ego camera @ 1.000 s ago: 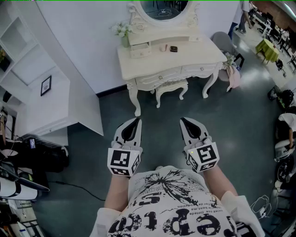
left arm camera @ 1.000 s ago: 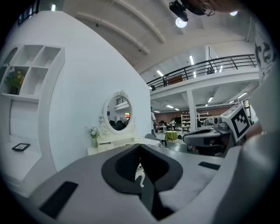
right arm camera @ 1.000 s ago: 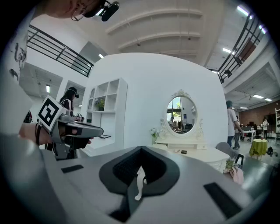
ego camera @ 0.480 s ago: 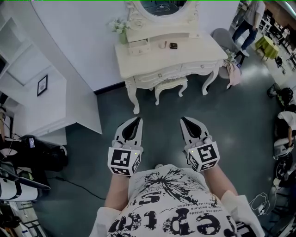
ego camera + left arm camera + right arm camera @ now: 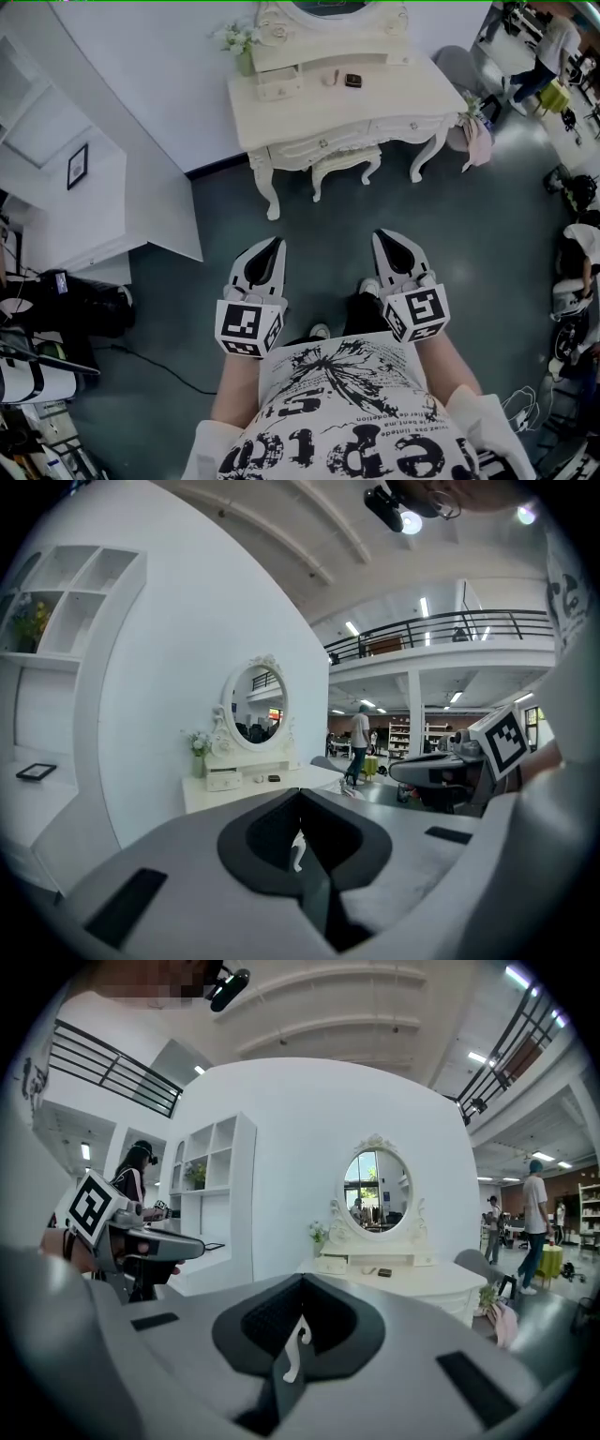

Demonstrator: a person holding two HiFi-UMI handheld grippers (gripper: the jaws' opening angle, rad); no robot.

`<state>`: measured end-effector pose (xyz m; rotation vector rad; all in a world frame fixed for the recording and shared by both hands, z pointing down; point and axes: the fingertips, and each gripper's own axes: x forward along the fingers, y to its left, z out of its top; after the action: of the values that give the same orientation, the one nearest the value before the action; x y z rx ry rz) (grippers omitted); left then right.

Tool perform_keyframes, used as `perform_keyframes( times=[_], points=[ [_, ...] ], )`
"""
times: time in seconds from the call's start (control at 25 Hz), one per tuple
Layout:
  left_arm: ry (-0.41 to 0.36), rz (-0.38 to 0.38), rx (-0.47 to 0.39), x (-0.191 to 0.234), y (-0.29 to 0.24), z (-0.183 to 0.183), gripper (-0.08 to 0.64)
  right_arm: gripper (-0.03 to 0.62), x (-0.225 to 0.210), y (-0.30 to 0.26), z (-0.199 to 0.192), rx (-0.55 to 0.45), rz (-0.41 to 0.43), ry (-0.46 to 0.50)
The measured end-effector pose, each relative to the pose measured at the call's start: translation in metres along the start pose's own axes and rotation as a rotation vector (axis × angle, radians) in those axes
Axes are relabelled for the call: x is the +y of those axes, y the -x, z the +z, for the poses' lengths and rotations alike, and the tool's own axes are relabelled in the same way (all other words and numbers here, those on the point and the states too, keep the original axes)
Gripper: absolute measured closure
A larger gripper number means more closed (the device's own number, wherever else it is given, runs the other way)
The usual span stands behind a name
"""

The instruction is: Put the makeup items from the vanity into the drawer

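In the head view the vanity [image 5: 356, 112] stands at the top, against the white wall, well apart from both claws. Wide bare floor [image 5: 319, 225] lies between them. A stool [image 5: 345, 167] sits tucked under the vanity's front. A white shelf unit [image 5: 66, 187] closes in the left side, and a grey chair [image 5: 457, 67] stands by the vanity's right end. The left claw [image 5: 277, 242] and the right claw [image 5: 382, 234] hang side by side over the floor. Both are pinched together with nothing in them. The makeup lies at the back of the vanity top: a small dark box [image 5: 352, 81] with a pale thing [image 5: 330, 77] just beside it, near a little drawer box [image 5: 279, 87].

A second ago the vanity sat lower in the picture and more of the mirror [image 5: 330, 7] showed. Now a shoe [image 5: 368, 285] peeks out by the right claw, and the person at the top right has walked on.

The makeup is too small to tell what it is.

In the left gripper view the jaws meet tip to tip, empty, and the vanity stands far off behind them.

In the right gripper view the jaws are also closed on nothing, and the vanity's legs hide behind them
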<state>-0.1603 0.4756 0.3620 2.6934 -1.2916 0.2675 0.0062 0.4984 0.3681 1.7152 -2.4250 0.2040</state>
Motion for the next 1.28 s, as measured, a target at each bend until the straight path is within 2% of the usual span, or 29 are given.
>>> perform_keyframes(
  times=[0.2,0.36,0.6,0.88,1.12,1.28],
  points=[
    [-0.002,0.03,0.01,0.007,-0.038,0.002,0.54,0.575,-0.034,-0.031,-0.001,-0.002,0.021,0.004],
    [0.02,0.108,0.005,0.022,-0.086,0.009,0.539,0.575,-0.073,-0.076,0.003,0.0,0.079,0.012],
    [0.026,0.174,0.002,0.026,-0.178,0.036,0.54,0.575,-0.156,-0.142,0.026,-0.001,0.144,0.044],
    [0.058,0.242,-0.004,0.027,-0.278,0.066,0.54,0.575,-0.248,-0.211,0.042,0.045,0.212,0.074],
    [0.073,0.295,0.025,0.036,-0.33,0.066,0.539,0.575,-0.288,-0.264,0.039,0.092,0.281,0.121],
    [0.093,0.335,0.061,0.061,-0.348,0.06,0.54,0.575,-0.296,-0.305,0.033,0.126,0.302,0.121]
  ],
)
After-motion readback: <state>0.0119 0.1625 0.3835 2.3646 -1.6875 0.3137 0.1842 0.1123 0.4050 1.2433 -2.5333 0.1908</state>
